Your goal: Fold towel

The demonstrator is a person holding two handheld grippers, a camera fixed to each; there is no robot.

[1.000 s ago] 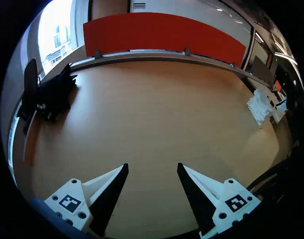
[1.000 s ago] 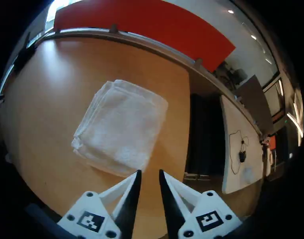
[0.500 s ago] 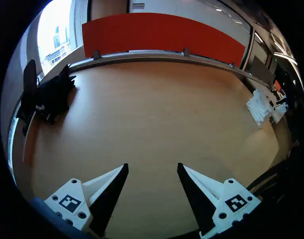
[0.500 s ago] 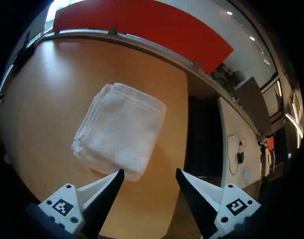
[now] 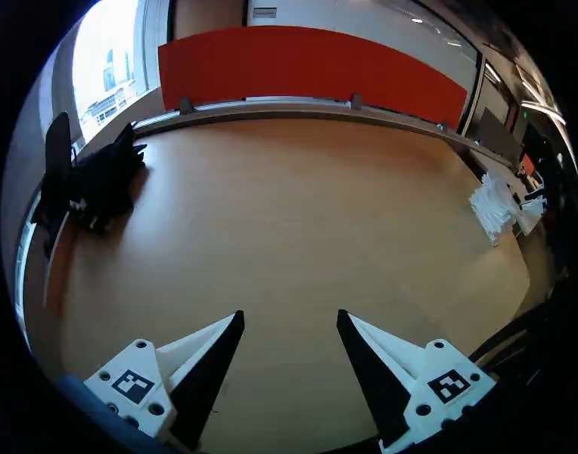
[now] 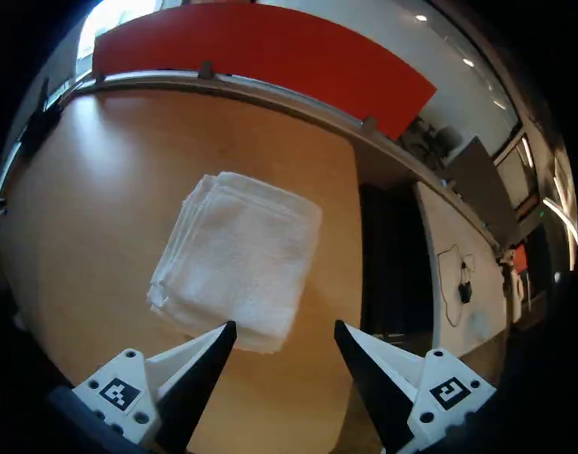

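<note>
Lying folded into a neat stack on the wooden surface, the towel looks finished. Right hand-held gripper hovers spread just before the towel; left hand-held gripper spread, well away from the towel.

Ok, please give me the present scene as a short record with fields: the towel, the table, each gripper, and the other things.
towel: white, folded into a thick square, lying flat near one table edge
table: light brown wood
left gripper: jaws open, holding nothing, above bare table
right gripper: jaws open, holding nothing, at the towel's near edge
other things: black object at the table's far side; red panel behind the table
task state: towel looks already folded
</note>
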